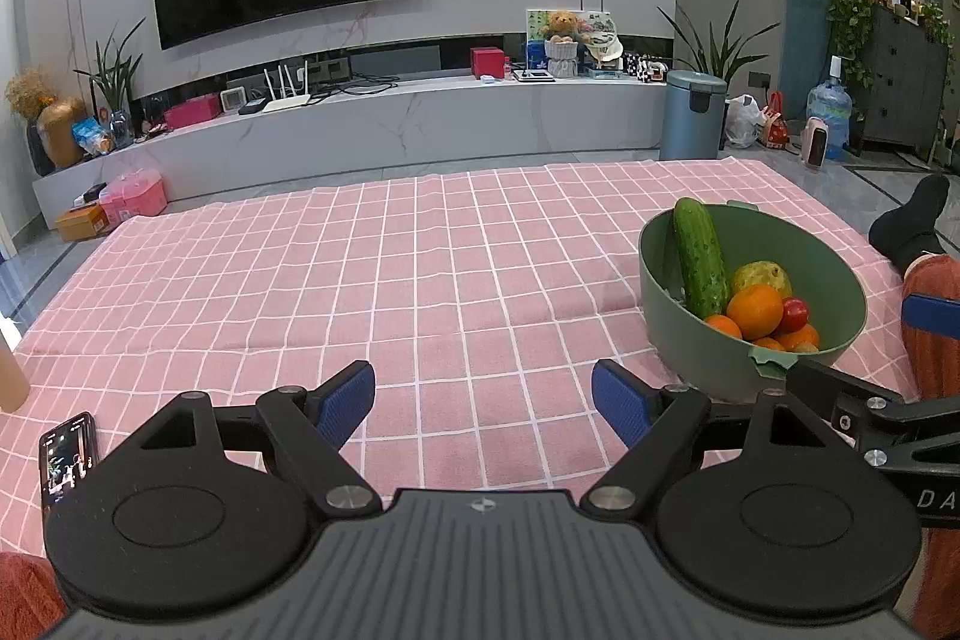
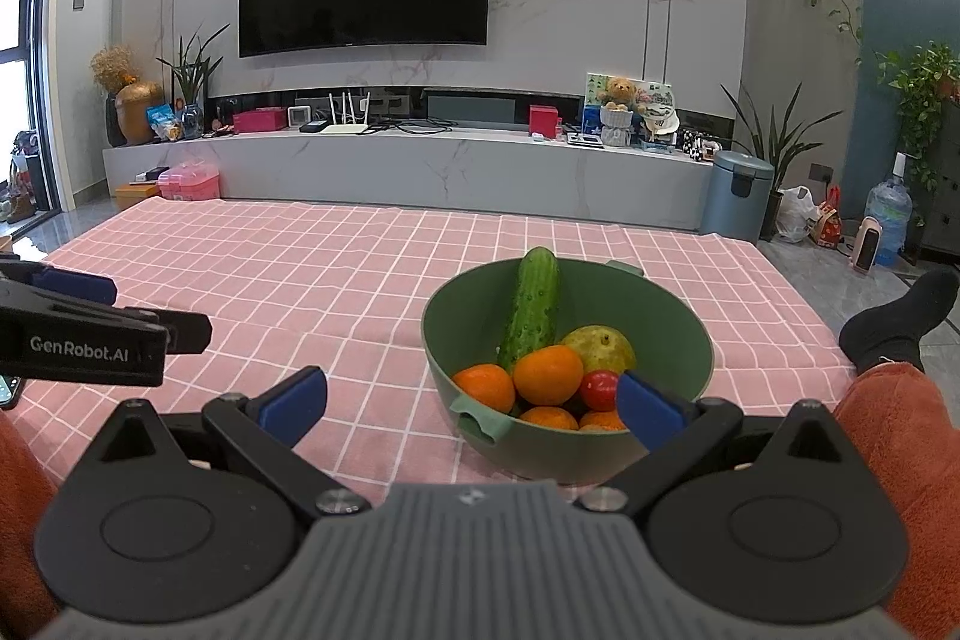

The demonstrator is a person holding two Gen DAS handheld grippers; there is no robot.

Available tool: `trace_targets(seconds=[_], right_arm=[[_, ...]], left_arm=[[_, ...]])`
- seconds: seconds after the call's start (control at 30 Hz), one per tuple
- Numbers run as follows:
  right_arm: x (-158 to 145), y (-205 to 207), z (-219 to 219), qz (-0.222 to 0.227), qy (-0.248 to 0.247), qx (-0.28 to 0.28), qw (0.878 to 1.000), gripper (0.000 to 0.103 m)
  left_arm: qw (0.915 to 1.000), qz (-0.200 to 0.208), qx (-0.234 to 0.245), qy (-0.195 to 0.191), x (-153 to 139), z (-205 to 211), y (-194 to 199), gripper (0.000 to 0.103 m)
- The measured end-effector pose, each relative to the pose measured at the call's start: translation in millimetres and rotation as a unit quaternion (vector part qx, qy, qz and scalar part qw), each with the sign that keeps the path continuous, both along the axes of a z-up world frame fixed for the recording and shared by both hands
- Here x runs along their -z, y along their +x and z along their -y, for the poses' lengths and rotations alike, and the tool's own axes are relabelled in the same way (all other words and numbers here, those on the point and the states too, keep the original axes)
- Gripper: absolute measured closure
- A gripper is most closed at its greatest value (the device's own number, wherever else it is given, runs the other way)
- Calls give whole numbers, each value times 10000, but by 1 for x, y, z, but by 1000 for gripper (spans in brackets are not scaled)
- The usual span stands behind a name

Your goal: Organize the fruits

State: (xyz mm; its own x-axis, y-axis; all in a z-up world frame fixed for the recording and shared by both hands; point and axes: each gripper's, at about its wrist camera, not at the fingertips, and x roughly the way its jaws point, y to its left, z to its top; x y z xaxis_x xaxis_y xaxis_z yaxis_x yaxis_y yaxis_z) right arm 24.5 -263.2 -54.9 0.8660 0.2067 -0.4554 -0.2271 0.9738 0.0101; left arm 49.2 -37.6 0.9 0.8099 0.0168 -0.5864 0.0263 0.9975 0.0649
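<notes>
A green bowl (image 2: 567,340) sits on the pink checked cloth (image 1: 360,280), toward its right edge. Inside it, a cucumber (image 2: 533,316) leans upright against the far wall, with oranges (image 2: 547,374), a pear (image 2: 600,346) and a small red fruit (image 2: 599,389) piled in front. The left gripper (image 1: 483,400) hangs released over bare cloth. The right gripper (image 2: 471,403) is spread wide at the bowl's near rim, holding nothing. A phone (image 1: 67,454) lies near the cloth's left edge.
</notes>
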Motion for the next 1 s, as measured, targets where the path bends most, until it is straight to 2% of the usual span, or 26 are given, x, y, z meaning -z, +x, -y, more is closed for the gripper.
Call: trace_targets(seconds=[1.0], right_arm=[[0, -1, -2, -17, -5, -37, 10000, 5]], left_arm=[[9999, -64, -58, -96, -2, -2, -1, 7]])
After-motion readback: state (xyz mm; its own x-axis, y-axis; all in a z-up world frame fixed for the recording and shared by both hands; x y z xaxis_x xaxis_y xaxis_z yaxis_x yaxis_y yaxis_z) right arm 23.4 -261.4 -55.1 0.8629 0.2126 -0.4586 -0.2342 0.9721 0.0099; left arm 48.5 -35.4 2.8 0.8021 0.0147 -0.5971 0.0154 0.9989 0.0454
